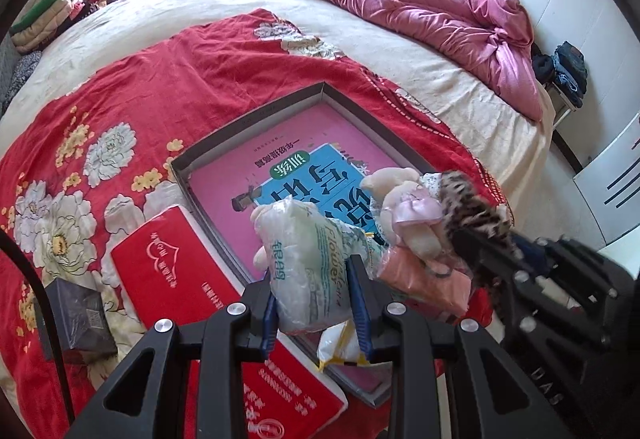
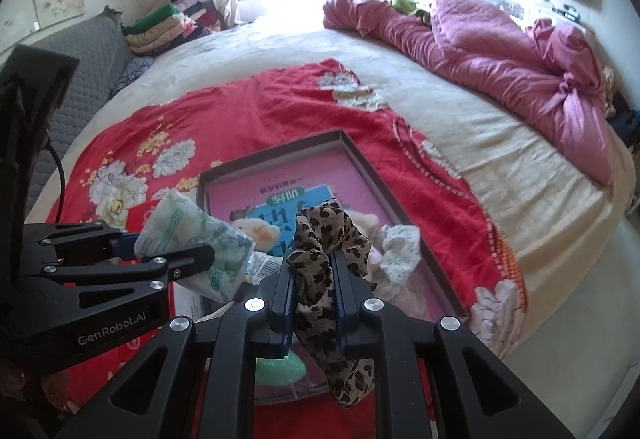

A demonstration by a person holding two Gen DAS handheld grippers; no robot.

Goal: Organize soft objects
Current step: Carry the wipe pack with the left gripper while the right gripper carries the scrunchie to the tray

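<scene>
Tissue pack (image 1: 308, 271) clamped in left gripper (image 1: 316, 299), hanging above near end of tray (image 1: 248, 119). Leopard scarf (image 2: 324, 239) pinched in right gripper (image 2: 314, 299), also above tray. Teddy bear (image 1: 404, 211) lying inside tray, on pink book (image 1: 304, 143).

The left gripper (image 1: 316, 291) sits at the bottom centre of its own view, its fingers (image 1: 269, 313) pressed on a white packet (image 1: 308, 259). The right gripper (image 2: 314, 287), low in its view, has its fingers (image 2: 289, 303) around a leopard-print cloth (image 2: 320, 239), both pointing steeply down.
</scene>
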